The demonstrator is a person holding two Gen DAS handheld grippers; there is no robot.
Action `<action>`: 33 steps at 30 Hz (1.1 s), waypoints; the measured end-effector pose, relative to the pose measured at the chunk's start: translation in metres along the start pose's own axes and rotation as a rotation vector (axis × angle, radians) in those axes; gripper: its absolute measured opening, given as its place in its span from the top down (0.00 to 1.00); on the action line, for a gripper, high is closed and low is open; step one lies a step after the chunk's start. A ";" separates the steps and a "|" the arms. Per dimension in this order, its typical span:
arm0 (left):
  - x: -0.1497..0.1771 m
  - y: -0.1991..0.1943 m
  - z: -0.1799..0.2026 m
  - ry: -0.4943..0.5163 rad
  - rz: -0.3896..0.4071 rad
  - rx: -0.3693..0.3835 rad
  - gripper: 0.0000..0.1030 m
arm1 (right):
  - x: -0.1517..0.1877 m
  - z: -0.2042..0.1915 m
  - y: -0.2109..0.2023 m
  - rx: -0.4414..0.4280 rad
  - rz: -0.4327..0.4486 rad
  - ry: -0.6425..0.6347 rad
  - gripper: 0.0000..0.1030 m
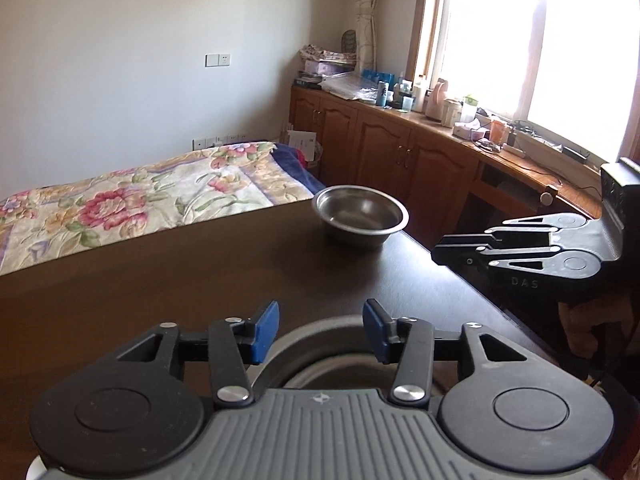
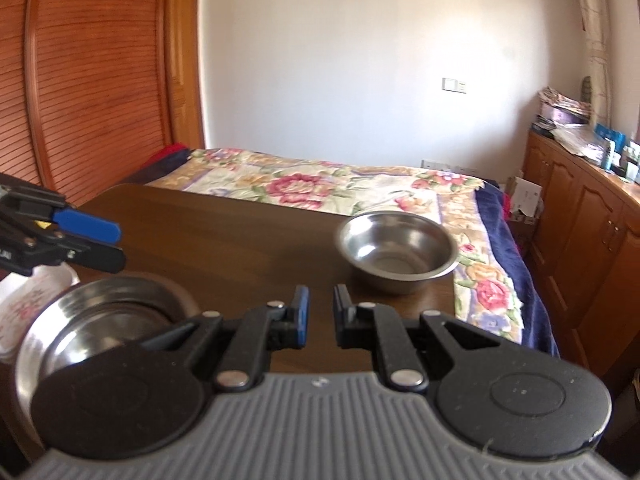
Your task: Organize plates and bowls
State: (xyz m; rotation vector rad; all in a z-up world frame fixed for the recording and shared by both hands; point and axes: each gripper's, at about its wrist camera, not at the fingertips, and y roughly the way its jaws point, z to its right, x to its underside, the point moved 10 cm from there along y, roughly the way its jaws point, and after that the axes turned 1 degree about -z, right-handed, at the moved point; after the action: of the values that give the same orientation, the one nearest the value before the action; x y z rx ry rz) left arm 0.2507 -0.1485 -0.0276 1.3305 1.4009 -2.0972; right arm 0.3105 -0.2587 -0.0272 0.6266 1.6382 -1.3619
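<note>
Right now the left gripper (image 1: 320,330) is hovering with jaws wide and empty over the near rim of the steel plate (image 2: 100,312), which is sitting at the near edge of the dark wooden table (image 1: 180,280); a white floral dish (image 2: 36,300) is peeking out just beside it on the plate's left. The right gripper (image 2: 320,316) is hanging a little further in with jaws narrowly parted, gripping nothing, pointing toward the steel bowl (image 2: 398,250). That bowl is resting further out, near the far right corner of the table, close to the edge where the floral bedspread (image 1: 140,196) is showing behind. Risks, as I judge them: the bowl is looking thin and slick, so a pinch on its flared rim is likely slipping or tipping it; a nudge from the right gripper is possibly pushing it off the corner. Near side, the left fingers are maybe clipping the plate rim and skating it toward the table edge. Both tools converging on one dish could be colliding.
</note>
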 end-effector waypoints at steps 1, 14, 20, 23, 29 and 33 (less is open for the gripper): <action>-0.003 0.003 0.002 0.004 0.001 0.000 0.48 | 0.000 0.005 0.002 0.006 0.001 0.005 0.86; -0.033 0.048 0.016 0.060 -0.026 -0.014 0.41 | -0.004 0.051 0.026 0.032 0.024 0.058 0.59; -0.041 0.065 0.020 0.068 -0.043 -0.017 0.39 | -0.005 0.068 0.038 0.044 0.026 0.082 0.57; -0.044 0.071 0.024 0.071 -0.044 -0.010 0.37 | -0.006 0.076 0.042 0.046 0.030 0.097 0.57; -0.051 0.089 0.027 0.084 -0.065 -0.010 0.37 | -0.006 0.090 0.053 0.042 0.028 0.130 0.57; -0.055 0.107 0.026 0.081 -0.087 -0.009 0.37 | -0.004 0.096 0.061 0.037 0.023 0.152 0.57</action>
State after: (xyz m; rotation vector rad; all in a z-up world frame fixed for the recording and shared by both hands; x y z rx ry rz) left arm 0.3370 -0.2359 -0.0415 1.3891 1.5247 -2.1106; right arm 0.3920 -0.3327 -0.0546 0.7848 1.7234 -1.3587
